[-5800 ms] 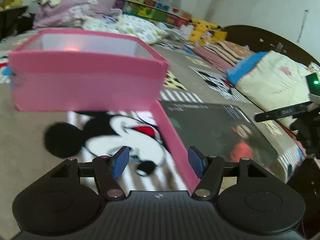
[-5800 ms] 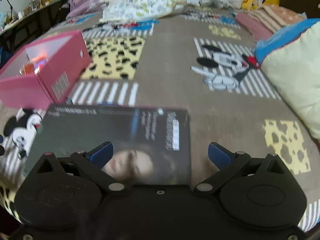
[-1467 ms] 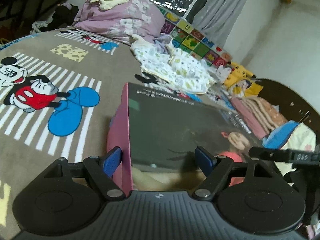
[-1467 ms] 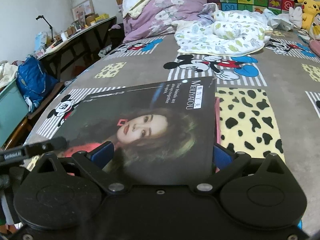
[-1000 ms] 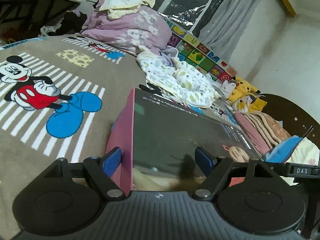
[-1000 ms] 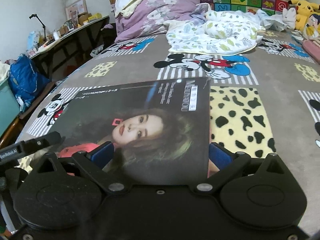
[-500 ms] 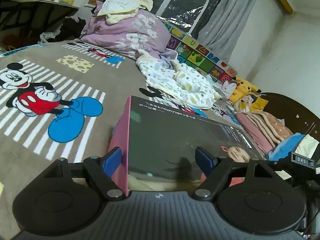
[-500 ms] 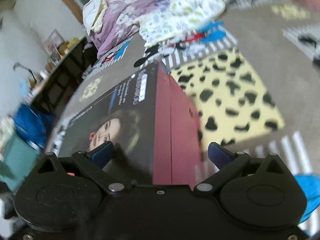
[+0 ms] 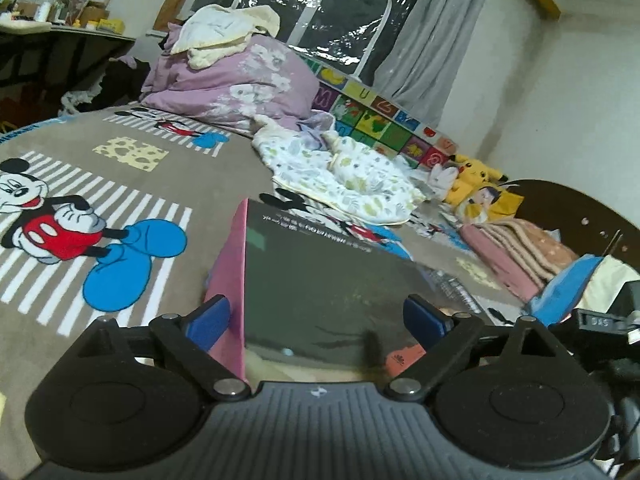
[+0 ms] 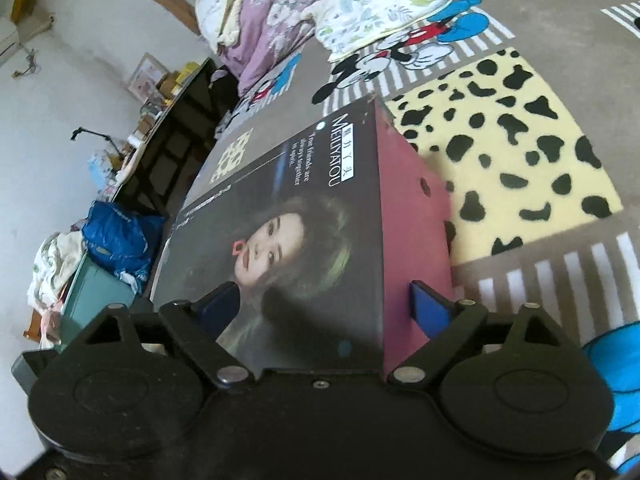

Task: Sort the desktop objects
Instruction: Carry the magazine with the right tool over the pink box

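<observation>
A pink box (image 9: 228,280) with a dark lid (image 9: 320,280) that shows a woman's face lies closed on the Mickey Mouse blanket (image 9: 80,216). My left gripper (image 9: 316,320) is open, its blue pads spread on either side of the box's near corner. In the right wrist view the box (image 10: 408,216) and its lid (image 10: 280,232) fill the middle. My right gripper (image 10: 324,312) is open and tilted, one pad over the lid and one beside the pink side wall. The right gripper's body (image 9: 600,324) shows at the far right of the left wrist view.
Piled purple bedding (image 9: 232,80) and a floral quilt (image 9: 340,172) lie at the far end of the bed. Plush toys (image 9: 476,184) and folded blankets (image 9: 520,252) sit at the right. A dark desk (image 10: 176,128) and blue bag (image 10: 120,236) stand beside the bed.
The lid was lowered onto the pink box, which now lies closed. In the last half second my right gripper has rolled and swung to the box's right side. My left gripper has barely moved.
</observation>
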Demonstrator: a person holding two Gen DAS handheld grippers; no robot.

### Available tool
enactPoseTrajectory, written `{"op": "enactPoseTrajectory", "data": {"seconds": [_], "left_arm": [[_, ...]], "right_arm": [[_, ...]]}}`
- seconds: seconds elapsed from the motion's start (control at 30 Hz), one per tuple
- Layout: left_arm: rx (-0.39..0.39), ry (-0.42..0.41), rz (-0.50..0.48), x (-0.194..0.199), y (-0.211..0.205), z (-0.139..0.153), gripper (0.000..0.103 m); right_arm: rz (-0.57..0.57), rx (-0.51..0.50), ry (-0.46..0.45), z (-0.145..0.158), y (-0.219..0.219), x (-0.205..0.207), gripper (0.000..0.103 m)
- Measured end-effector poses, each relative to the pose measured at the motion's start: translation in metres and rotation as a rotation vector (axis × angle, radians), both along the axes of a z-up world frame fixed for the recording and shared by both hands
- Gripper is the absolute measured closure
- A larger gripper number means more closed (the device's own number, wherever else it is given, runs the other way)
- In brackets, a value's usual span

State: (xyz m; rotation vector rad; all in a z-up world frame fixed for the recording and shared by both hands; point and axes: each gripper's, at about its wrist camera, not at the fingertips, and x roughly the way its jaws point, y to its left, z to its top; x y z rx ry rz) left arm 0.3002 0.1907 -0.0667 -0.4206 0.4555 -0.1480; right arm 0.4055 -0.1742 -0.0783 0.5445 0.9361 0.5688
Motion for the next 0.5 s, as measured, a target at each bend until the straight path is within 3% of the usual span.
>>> {"op": "enactPoseTrajectory", "data": {"seconds": [0.07,0.17,0.27,0.33,0.4,0.5], "left_arm": [[-0.008,0.005,-0.002,0.001,0.001,-0.001,0.01],[0.028,-0.002,0.015,0.0,-0.004,0.001,0.01],[0.152,-0.056,0.044,-0.007,-0.02,0.009,0.01],[0.22,-0.08,0.001,-0.009,-0.034,0.014,0.01],[0.229,-0.071,-0.049,-0.008,-0.045,0.012,0.01],[0.221,-0.024,-0.058,-0.002,-0.052,0.006,0.01]], "right_arm": [[-0.002,-0.012,-0.007,0.001,-0.001,0.0,0.013],[0.004,-0.114,-0.073,0.009,0.006,-0.004,0.015],[0.002,-0.256,-0.214,0.026,0.015,-0.013,0.015],[0.034,-0.339,-0.327,0.037,0.026,-0.021,0.015],[0.084,-0.377,-0.389,0.043,0.036,-0.025,0.015],[0.158,-0.424,-0.41,0.04,0.052,-0.026,0.015]]}}
